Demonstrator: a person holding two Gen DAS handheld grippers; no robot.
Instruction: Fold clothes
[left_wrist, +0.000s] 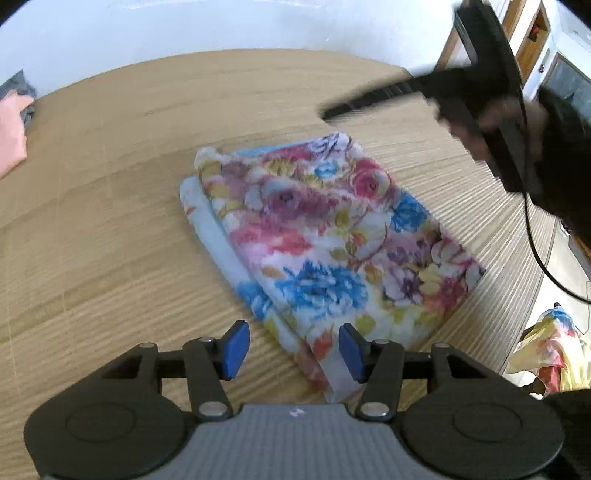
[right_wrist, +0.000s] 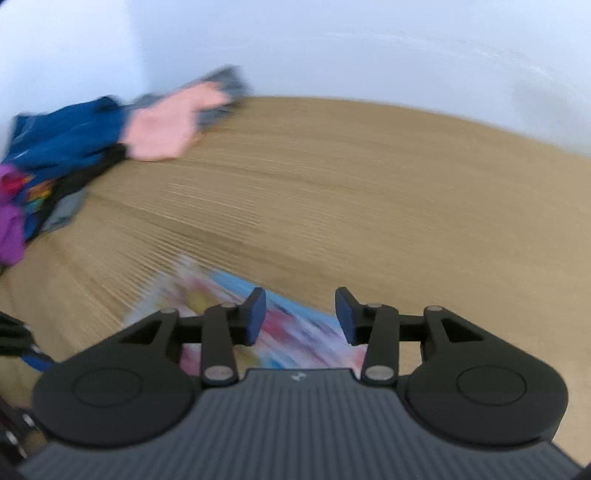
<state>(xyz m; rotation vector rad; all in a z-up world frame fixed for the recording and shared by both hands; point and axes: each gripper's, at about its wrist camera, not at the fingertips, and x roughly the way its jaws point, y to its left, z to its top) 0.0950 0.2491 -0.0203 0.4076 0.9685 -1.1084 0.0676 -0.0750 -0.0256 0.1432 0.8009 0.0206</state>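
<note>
Pale wood grain is what the whole scene is laid out on: a light wooden table (left_wrist: 110, 221) backed by a plain white wall (left_wrist: 221, 22).

Far left, a heap of other clothes is seen at the table's edge. In the right wrist view a blue garment (right_wrist: 70, 136), something purple (right_wrist: 11, 225) and a pink piece (right_wrist: 166, 129) over a grey one (right_wrist: 225, 85) are bunched together, pretty smeared by blur. The same pink piece (left_wrist: 11, 140) is just caught at the left edge of the left wrist view.

In the middle, the folded floral cloth (left_wrist: 325, 243) is laid flat on the table, well apart from that heap, with big blue, pink and purple flowers on top and a pale blue underside showing along its left edge. It's folded into a tidy rectangle, set at an angle.

The left gripper (left_wrist: 294, 349) is held low over the near corner of the cloth, its blue pads spread apart. The corner is seen between them but isn't pinched.

The right gripper (right_wrist: 300, 317) is seen with its pads apart too, nothing clamped, the floral cloth (right_wrist: 288, 325) lying blurred underneath. From the left wrist view that right gripper (left_wrist: 369, 101) is seen as a dark blur above the cloth's far right side, cable trailing.

Far right, past the table edge, another flowery yellow garment (left_wrist: 554, 350) is spotted.
</note>
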